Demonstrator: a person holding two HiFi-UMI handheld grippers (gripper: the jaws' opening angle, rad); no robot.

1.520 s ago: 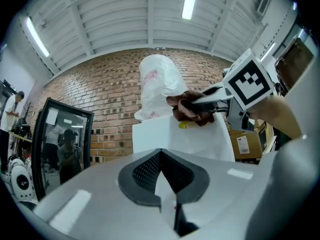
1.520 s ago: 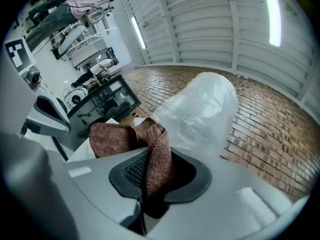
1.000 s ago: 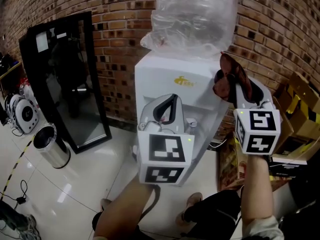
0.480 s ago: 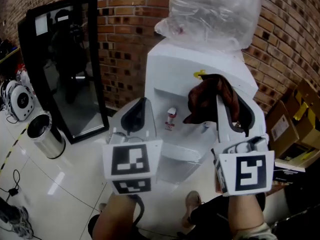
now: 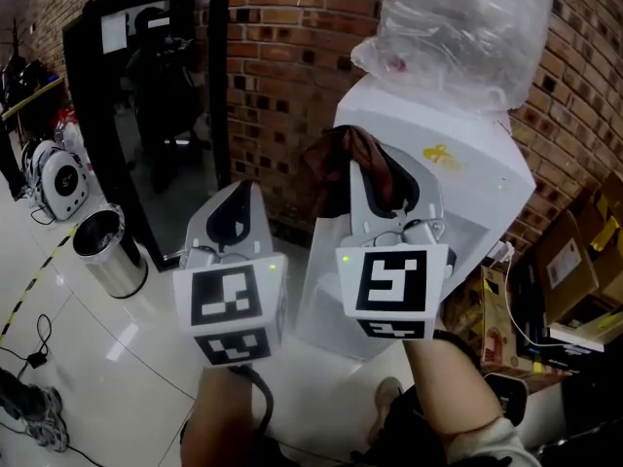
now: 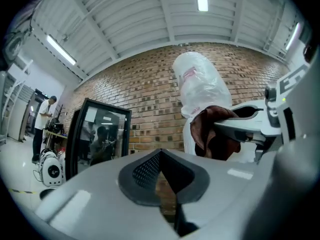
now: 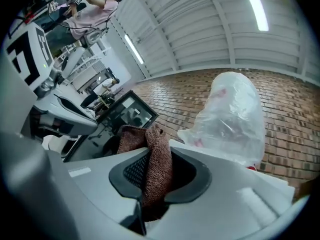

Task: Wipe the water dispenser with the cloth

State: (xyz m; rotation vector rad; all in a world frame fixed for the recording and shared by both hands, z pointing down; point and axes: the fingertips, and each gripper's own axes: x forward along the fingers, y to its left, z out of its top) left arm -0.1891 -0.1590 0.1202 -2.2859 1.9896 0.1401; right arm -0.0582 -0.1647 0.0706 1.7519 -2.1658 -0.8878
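Cloth, brown terry and bunched (image 5: 336,159), is clamped in the jaws of the right gripper (image 5: 370,168) at the upper left front edge of the white box-shaped water dispenser (image 5: 467,178); the left gripper (image 5: 237,202), jaws together on nothing, hangs just beside. Only a fold looks pinched, so a hard drag could tug it free, or a high sweep could nudge the clear plastic-wrapped bottle (image 5: 458,27) on the dispenser's top, its contents hidden. The shiny steel cylindrical bin (image 5: 109,256) on the floor shows a dark mouth, its contents unreadable.
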